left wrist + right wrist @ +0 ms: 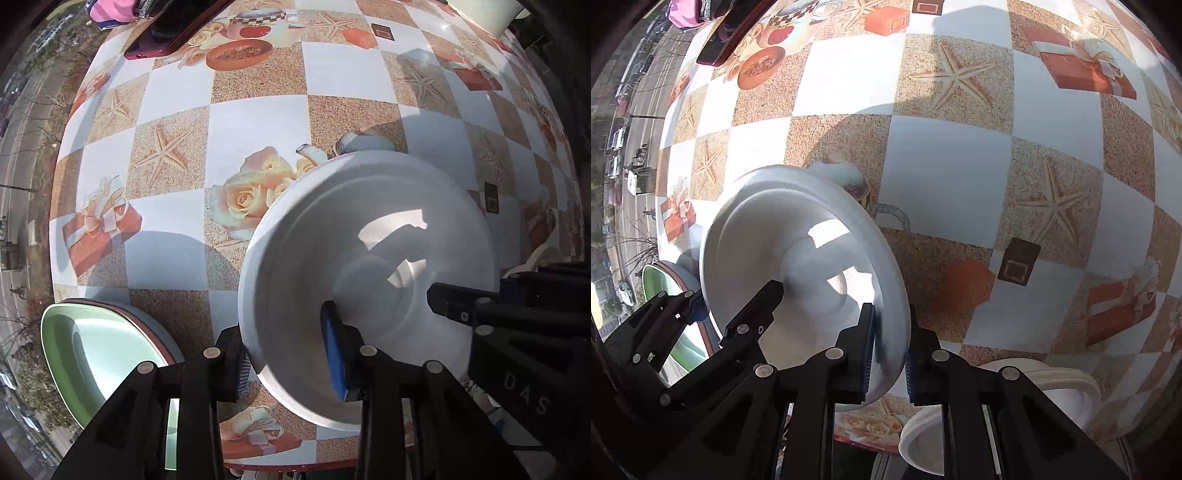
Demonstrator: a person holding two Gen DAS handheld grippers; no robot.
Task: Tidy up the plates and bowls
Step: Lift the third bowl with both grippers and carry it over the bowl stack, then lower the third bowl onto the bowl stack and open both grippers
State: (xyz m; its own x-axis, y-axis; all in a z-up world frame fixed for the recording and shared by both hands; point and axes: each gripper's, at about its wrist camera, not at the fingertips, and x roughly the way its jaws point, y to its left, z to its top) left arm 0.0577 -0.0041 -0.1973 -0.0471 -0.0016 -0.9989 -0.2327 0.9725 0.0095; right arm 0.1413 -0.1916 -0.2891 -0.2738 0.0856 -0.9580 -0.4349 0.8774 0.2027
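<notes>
A white bowl (365,280) is lifted and tilted above the patterned worktop (258,118), gripped from both sides. The left tongs (286,363) pinch its near rim, one blue-padded finger inside the bowl and the other outside under the rim. The right tongs (888,350) clamp the opposite edge the same way, pads pressed on either side of the rim, so both pairs are narrowed onto the bowl wall. In the left wrist view the right tongs (454,302) reach in from the right over the bowl's inner slope; in the right wrist view the left tongs (753,306) come in from the left.

Sunlight throws bright patches and finger shadows across the bowl's inside. Just left of the bowl, at the worktop's near edge, sits a green plate (96,354) on top of another dish with a reddish rim. To the right, near the edge, a cream-white bowl (1067,387) shows partly behind the right tongs. At the far side of the worktop lies a dark phone in a red case (162,33), with a pink object (110,11) just beyond it.
</notes>
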